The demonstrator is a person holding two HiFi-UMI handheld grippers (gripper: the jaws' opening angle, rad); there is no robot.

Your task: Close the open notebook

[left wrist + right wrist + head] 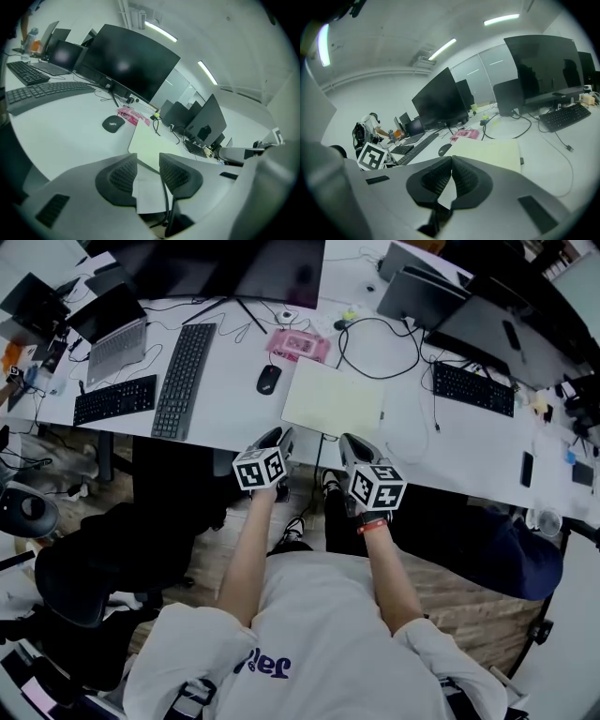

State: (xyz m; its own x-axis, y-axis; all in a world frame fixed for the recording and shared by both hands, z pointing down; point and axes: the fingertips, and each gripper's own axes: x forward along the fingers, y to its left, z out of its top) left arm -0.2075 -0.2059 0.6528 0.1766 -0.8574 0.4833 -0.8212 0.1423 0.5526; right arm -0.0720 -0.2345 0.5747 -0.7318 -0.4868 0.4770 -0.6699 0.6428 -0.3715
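The notebook (333, 397) lies flat on the white desk (234, 413), one pale yellow rectangle that looks closed. It shows too in the left gripper view, notebook (149, 143), and in the right gripper view, notebook (490, 152). My left gripper (280, 435) hovers at the desk's front edge just short of the notebook's near left corner. Its jaws stand open, left gripper (148, 160), with nothing between them. My right gripper (348, 441) sits beside it by the near right corner, its pads together and empty, right gripper (451, 160).
A black mouse (268, 379) and a pink packet (298, 345) lie just beyond the notebook's left side. A long black keyboard (184, 379) is further left, a looped black cable (380, 351) and another keyboard (473, 388) to the right. Monitors (234, 268) stand at the back.
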